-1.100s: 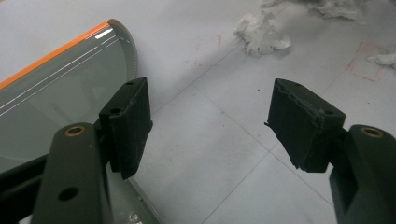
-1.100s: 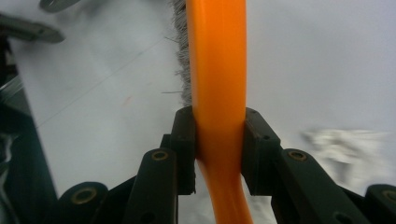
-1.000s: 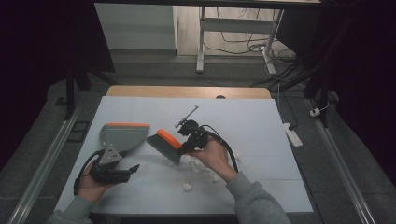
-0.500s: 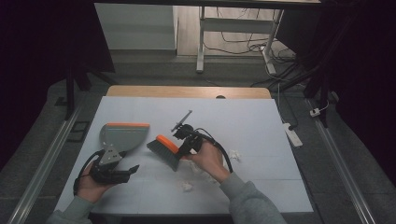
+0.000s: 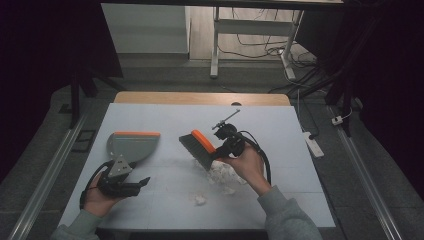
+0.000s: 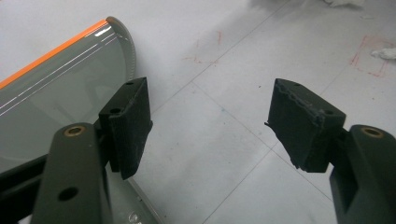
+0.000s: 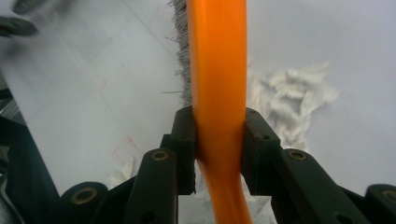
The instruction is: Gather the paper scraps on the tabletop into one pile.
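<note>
Near the middle of the pale tabletop [image 5: 280,120], the right gripper [image 5: 227,147] holds a hand brush [image 5: 197,147] — its jaws are clamped on the orange handle [image 7: 217,74], one pad on each side, as the right gripper view shows plainly. The brush's grey bristles [image 5: 192,152] point down and left toward the tabletop, and the brush is tilted, its far end higher. Just right of the bristles and under the right hand [image 5: 247,165] lies a heap of white shredded paper [image 5: 220,174]; in the right gripper view the same shreds [image 7: 289,100] lie just to the right of the handle. Two smaller scraps [image 5: 200,200] sit nearer the front edge, apart from the heap.

Well to the left, the left gripper [image 5: 127,186] rests low by the near left of the tabletop, its jaws spread wide with nothing between them — bare tabletop shows in the gap in the left gripper view. Just beyond it lies a grey dustpan [image 5: 131,146] with an orange lip [image 5: 137,134], flat on the tabletop; in the left gripper view the dustpan [image 6: 56,88] sits beside and partly behind the left-hand jaw.
</note>
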`<state>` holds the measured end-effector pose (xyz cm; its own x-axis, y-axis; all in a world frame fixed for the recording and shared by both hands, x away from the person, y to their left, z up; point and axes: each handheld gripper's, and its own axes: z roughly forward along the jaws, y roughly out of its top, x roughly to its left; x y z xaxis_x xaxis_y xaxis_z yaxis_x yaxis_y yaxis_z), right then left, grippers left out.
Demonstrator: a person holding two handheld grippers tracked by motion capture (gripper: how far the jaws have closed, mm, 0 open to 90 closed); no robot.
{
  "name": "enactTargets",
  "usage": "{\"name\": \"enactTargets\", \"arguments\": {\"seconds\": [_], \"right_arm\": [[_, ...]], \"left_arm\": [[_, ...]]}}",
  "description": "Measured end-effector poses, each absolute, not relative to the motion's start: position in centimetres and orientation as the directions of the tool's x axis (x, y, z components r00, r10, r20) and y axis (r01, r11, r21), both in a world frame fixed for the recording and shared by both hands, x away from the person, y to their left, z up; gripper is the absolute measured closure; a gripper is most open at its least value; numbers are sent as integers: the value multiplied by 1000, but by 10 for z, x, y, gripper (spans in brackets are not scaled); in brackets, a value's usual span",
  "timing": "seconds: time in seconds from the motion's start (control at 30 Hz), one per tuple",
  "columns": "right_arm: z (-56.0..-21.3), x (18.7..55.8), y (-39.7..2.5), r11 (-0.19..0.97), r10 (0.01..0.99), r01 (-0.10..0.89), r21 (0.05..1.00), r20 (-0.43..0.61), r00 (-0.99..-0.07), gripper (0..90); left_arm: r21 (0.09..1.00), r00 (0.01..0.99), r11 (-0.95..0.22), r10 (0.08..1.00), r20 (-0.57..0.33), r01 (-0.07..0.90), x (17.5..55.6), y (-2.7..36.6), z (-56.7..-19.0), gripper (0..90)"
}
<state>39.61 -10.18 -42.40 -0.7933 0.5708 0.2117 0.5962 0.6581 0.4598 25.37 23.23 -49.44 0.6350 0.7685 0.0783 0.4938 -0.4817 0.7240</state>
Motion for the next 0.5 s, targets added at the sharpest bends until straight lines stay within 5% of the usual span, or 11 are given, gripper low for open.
{"name": "enactTargets", "arguments": {"seconds": [0.5], "right_arm": [[-428,321,-97,814,350,395,425,185,-919,692]], "left_arm": [[723,627,-478,775,80,499,254,234,-495,305]]}}
